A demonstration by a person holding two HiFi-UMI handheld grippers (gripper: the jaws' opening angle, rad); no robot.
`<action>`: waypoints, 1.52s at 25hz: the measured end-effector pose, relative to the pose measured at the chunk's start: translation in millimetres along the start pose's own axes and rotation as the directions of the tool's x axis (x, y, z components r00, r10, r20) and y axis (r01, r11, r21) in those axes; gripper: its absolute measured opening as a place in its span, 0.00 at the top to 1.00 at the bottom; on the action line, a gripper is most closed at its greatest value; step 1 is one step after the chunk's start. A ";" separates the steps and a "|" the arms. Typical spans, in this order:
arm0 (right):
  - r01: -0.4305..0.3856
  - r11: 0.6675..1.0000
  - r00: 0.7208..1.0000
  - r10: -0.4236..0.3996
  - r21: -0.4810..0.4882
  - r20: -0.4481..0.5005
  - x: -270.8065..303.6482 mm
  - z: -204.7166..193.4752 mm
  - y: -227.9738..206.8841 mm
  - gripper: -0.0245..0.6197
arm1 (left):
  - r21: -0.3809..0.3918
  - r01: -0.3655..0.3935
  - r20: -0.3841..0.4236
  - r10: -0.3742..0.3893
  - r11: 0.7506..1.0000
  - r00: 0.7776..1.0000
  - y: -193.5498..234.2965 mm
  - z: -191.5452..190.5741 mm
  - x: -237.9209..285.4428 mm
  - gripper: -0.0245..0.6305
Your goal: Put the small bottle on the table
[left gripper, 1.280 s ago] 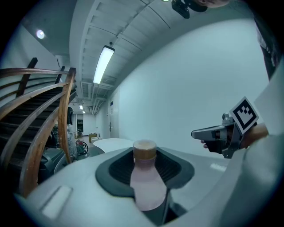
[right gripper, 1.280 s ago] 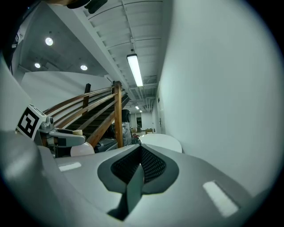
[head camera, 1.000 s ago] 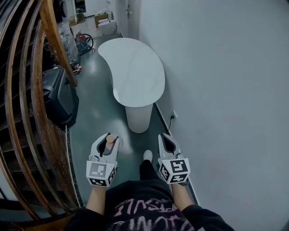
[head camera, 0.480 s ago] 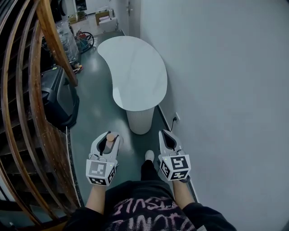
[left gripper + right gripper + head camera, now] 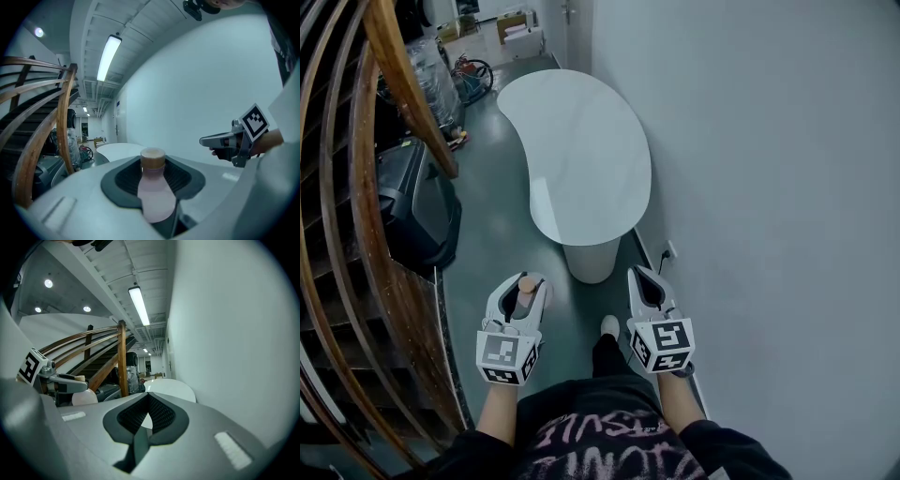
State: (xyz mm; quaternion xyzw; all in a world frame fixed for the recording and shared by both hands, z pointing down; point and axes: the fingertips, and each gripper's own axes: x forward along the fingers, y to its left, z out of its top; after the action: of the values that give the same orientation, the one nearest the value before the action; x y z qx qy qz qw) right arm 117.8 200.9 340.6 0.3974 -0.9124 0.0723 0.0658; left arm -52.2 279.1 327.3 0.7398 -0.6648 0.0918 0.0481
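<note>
A small pale pink bottle [image 5: 153, 194] with a tan cap is clamped upright in my left gripper [image 5: 154, 187]; its cap pokes out between the jaws in the head view as the bottle [image 5: 526, 284], low and left of centre, inside the left gripper [image 5: 521, 292]. My right gripper [image 5: 646, 289] is held beside it at the same height, shut with nothing in it, as the right gripper view [image 5: 149, 416] confirms. The white kidney-shaped table [image 5: 581, 150] stands ahead on a round pedestal [image 5: 591, 261], its top bare, still beyond both grippers.
A white wall [image 5: 769, 187] runs along the right side. On the left, a curved wooden stair railing [image 5: 398, 84] and a black case [image 5: 417, 202] narrow the grey floor [image 5: 492, 225]. Boxes and clutter [image 5: 478, 42] lie at the far end of the corridor.
The view has advanced slightly toward the table, which now looks larger and nearer. Both grippers keep their positions and the bottle stays clamped in the left one.
</note>
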 end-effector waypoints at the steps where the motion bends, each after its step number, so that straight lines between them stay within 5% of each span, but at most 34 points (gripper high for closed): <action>1: -0.001 1.000 1.000 0.001 -0.001 -0.004 6.0 -0.4 -3.0 0.94 | -0.002 -0.002 -0.003 0.002 1.000 1.000 3.0 -0.7 6.5 0.75; 23: -0.077 0.997 0.994 0.076 -0.009 -0.081 178.7 15.6 -77.0 0.94 | -0.067 -0.070 -0.075 0.065 0.995 0.995 75.2 -1.5 161.4 0.75; 38: -0.101 0.995 0.991 0.101 -0.001 -0.086 236.8 41.2 -131.5 0.94 | -0.064 -0.088 -0.082 0.082 0.994 0.993 84.6 29.7 242.5 0.75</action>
State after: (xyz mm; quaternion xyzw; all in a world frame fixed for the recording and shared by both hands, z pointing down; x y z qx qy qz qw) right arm 51.9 -64.7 352.8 0.3472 -0.9279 0.0900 0.1020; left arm -110.0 27.5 342.4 0.7046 -0.6959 0.1004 0.0956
